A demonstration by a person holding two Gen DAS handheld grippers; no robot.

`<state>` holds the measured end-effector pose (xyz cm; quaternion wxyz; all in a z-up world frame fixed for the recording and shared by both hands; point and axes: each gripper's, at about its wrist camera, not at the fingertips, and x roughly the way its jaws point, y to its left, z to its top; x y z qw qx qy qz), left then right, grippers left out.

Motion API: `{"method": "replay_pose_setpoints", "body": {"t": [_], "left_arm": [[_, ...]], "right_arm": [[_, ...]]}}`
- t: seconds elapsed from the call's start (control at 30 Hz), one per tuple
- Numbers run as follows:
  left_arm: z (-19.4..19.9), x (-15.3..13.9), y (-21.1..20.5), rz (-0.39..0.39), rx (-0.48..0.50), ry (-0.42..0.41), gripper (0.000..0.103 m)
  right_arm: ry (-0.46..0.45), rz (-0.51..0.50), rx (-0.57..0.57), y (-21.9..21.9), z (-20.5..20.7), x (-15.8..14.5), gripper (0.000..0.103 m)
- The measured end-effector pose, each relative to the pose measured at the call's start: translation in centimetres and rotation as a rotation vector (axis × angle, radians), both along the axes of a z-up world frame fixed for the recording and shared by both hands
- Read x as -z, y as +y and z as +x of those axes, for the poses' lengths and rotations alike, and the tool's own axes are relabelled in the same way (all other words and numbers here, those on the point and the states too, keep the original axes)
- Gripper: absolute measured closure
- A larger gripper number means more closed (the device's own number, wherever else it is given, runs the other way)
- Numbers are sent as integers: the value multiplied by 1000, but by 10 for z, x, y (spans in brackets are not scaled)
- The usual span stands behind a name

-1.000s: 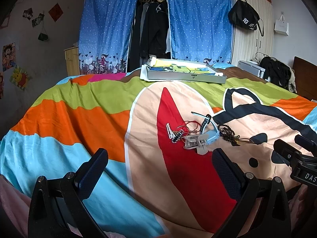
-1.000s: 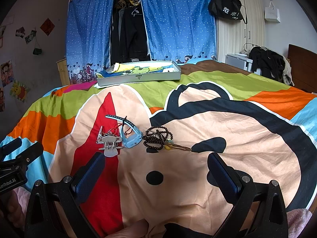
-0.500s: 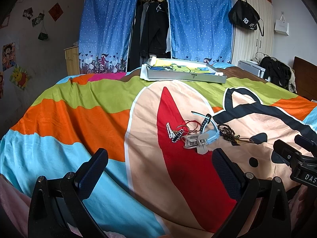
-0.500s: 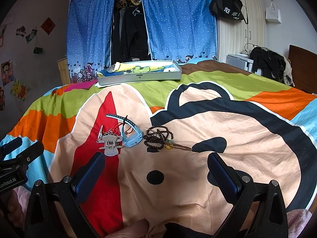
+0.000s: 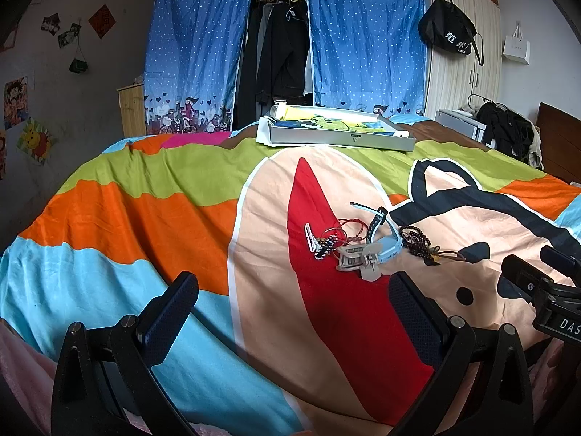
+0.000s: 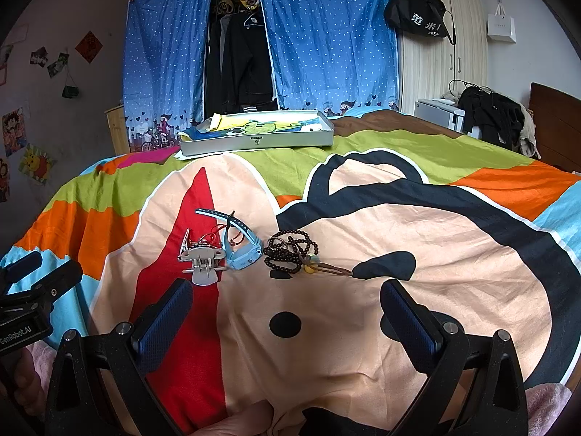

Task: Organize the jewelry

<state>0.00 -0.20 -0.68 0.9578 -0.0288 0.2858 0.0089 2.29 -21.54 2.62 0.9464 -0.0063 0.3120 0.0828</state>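
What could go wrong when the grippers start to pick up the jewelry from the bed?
1. The hair claw, blue watch and red cord lie touching in one pile, so lifting one may drag the others.
2. The dark beads are looped and may snag or hang unevenly.
3. The tray sits far across the soft blanket; a piece could drop on the way.

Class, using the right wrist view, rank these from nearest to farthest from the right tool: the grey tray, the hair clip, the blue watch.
1. Hair clip, nearest, ahead-left of the right tool.
2. Blue watch, just beyond, beside the clip.
3. Grey tray, farthest, at the bed's far edge.
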Motion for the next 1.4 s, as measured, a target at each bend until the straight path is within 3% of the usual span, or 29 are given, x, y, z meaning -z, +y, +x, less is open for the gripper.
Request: {"method": "replay_pose_setpoints", "body": {"t": [1.03,1.4], "left_arm": [[0,-1,0,-1,-1,4,1],[3,8,1,10,-3,66,1]], "right_arm": [[1,-3,0,1,0,-1,0],[36,60,-12,-5,4,-1,0]]}}
